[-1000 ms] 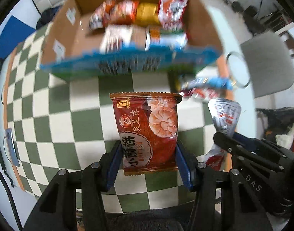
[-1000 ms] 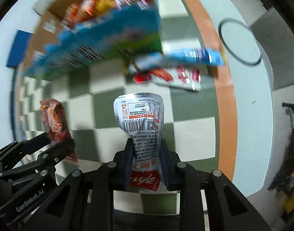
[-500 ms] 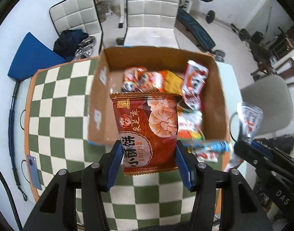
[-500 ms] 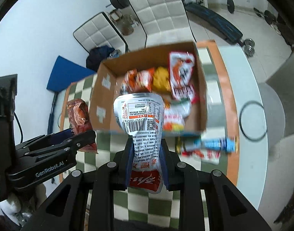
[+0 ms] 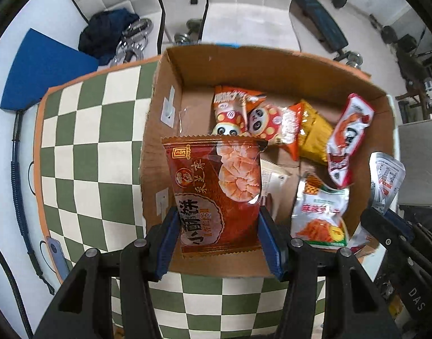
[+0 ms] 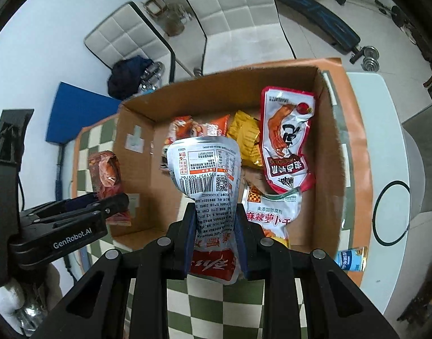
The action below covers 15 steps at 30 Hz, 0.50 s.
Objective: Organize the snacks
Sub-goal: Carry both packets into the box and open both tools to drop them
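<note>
My left gripper (image 5: 218,234) is shut on a red pastry packet (image 5: 216,192) and holds it above the near left part of an open cardboard box (image 5: 272,67). My right gripper (image 6: 214,231) is shut on a silver pouch (image 6: 207,175) with a barcode, held above the box's (image 6: 216,90) near edge. The silver pouch also shows in the left wrist view (image 5: 386,178), and the red packet in the right wrist view (image 6: 105,169). Several snack packets lie in the box, among them a red-and-white pouch (image 6: 286,141), a yellow packet (image 6: 244,138) and a radish packet (image 6: 272,212).
The box stands on a green-and-white checked table mat (image 5: 88,141). A blue-wrapped snack (image 6: 350,258) lies on the table right of the box. White chairs (image 6: 230,14), a blue mat (image 5: 43,67) and gym weights stand on the floor beyond.
Both grippers have risen and moved forward with their packets, from low over the mat to above the box. Both holds are unchanged.
</note>
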### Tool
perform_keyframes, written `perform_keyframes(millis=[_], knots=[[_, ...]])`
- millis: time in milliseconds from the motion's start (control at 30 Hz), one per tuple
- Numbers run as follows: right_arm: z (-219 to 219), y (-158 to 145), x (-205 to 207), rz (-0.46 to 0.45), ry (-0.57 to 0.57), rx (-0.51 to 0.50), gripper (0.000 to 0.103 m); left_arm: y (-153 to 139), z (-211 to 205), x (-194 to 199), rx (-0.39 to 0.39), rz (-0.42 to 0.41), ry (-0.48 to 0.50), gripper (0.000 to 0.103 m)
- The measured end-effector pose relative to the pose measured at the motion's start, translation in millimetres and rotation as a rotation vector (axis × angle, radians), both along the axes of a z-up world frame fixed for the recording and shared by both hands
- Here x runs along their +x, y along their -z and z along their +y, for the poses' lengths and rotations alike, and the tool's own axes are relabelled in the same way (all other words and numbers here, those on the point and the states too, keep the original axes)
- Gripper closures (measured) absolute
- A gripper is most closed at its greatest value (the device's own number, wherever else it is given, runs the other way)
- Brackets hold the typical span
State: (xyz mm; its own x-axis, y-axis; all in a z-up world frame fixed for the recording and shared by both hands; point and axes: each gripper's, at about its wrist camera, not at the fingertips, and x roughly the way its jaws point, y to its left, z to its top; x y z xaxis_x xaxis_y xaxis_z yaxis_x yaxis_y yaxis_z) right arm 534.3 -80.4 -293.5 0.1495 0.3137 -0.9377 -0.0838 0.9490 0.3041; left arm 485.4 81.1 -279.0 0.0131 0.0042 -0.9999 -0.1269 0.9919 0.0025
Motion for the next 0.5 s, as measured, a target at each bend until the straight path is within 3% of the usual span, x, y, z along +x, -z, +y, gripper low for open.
perform_keyframes(millis=[333, 433, 500], knots=[[3.4, 41.1, 17.0, 0.086, 0.015, -0.018, 0.071, 26.0, 5.5, 8.2, -0.039, 0.061, -0.017, 0.049], [6.1, 48.5, 20.8, 0.117, 0.004, -0.036, 0.060, 24.6, 5.8, 9.5, -0.037, 0.051, -0.017, 0.047], [7.5, 49.6, 21.6, 0.118, -0.004, -0.052, 0.027, 22.8, 6.2, 9.5, -0.035, 0.045, -0.019, 0.044]])
